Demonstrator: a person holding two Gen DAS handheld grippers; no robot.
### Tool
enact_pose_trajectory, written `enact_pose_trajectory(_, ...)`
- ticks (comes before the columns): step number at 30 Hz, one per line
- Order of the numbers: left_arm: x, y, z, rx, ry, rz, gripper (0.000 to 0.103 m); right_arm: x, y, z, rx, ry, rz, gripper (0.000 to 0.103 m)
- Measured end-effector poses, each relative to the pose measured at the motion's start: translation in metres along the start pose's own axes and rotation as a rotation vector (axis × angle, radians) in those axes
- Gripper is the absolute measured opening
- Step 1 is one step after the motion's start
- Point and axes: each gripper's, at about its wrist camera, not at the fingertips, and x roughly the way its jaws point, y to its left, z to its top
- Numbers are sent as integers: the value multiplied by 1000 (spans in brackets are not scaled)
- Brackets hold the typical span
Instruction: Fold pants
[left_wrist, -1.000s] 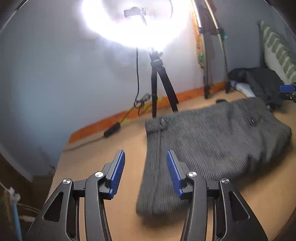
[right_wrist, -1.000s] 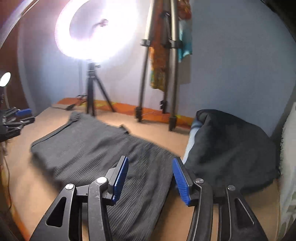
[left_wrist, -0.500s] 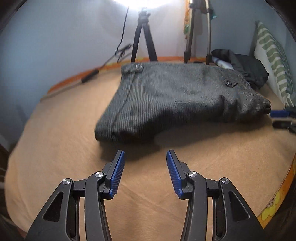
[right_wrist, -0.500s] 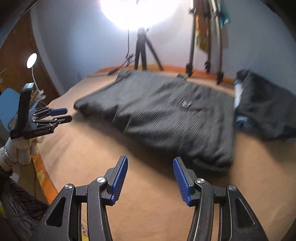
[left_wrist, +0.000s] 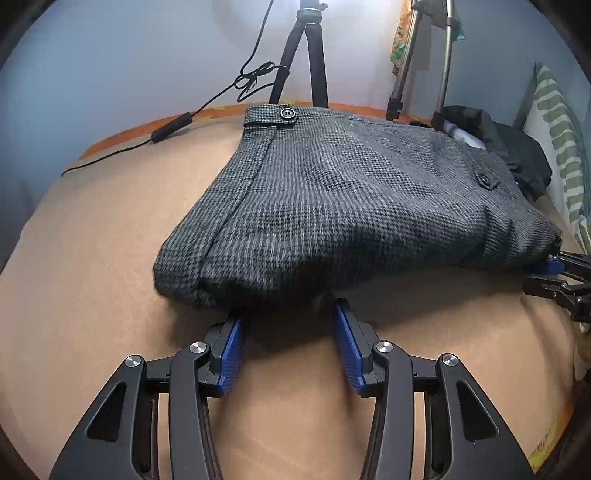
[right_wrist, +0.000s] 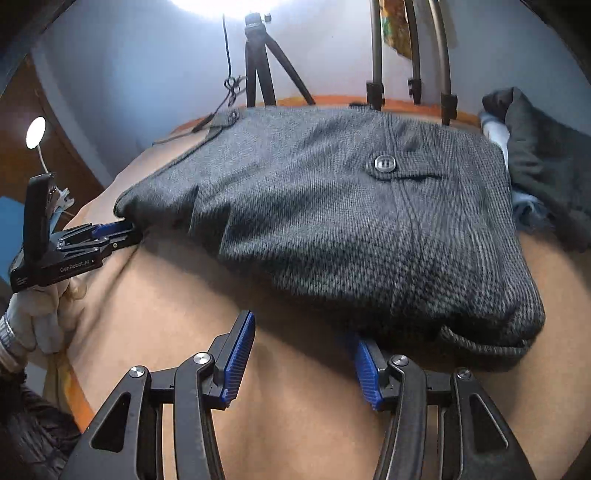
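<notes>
Tan bed (left_wrist: 92, 229) | pants (left_wrist: 351, 206) near edge | left gripper (left_wrist: 286, 314), right gripper (right_wrist: 301, 332) released, at hem

Bedroom: tan bed (left_wrist: 92, 229), striped pillow (left_wrist: 557, 144), light tripod (left_wrist: 303, 55).
</notes>
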Motion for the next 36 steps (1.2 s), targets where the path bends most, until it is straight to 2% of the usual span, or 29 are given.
enact_pose_trajectory(3,4,0,6,-2,-12,3,45,3,3,4,-2,-9,0,53)
enact_pose_trajectory(4,5,1,8,-12,-18,0,42,3,3,6,3,-14,-1,53)
enact_pose_trajectory(5,5,1,9,-18,-22,-6,37,4,3,7,7,-18,-1,53)
enact_pose_trajectory(6,5,2,11,-27,-23,-24,22,4,3,9,10,-20,-1,52)
enact_pose_trajectory(7,4,1,13,-30,-29,-33,16,4,3,12,12,-28,4,46)
enact_pose_trajectory(8,2,0,15,-29,-37,-34,16,3,4,14,11,-33,9,42)
enact_pose_trajectory(10,-3,-1,19,-32,-53,-54,8,3,5,20,6,-38,31,26)
enact_pose_trajectory(13,-15,1,26,-42,-81,-76,6,-4,3,29,16,-62,68,13)
enact_pose_trajectory(15,-25,4,31,-61,-100,-96,5,-14,-1,36,36,-86,111,9)
enact_pose_trajectory(20,-49,18,37,-119,-136,-129,5,-38,-17,48,158,-132,274,5)
enact_pose_trajectory(21,-52,19,37,-121,-128,-130,5,-41,-19,49,168,-138,284,5)
enact_pose_trajectory(23,-56,19,34,-103,-116,-120,9,-52,-19,50,159,-144,263,10)
enact_pose_trajectory(25,-63,11,29,-37,-116,-61,11,-56,-16,50,130,-119,223,32)
enact_pose_trajectory(27,-69,5,23,10,-116,-51,11,-61,-14,44,108,-120,203,36)
enact_pose_trajectory(32,-77,-18,5,115,-102,-55,16,-69,-16,19,66,-108,70,41)
enact_pose_trajectory(34,-74,-25,2,129,-96,-66,17,-69,-27,11,97,-108,1,51)
enact_pose_trajectory(36,-71,-37,2,164,-103,-77,19,-70,-41,5,171,-111,-29,55)
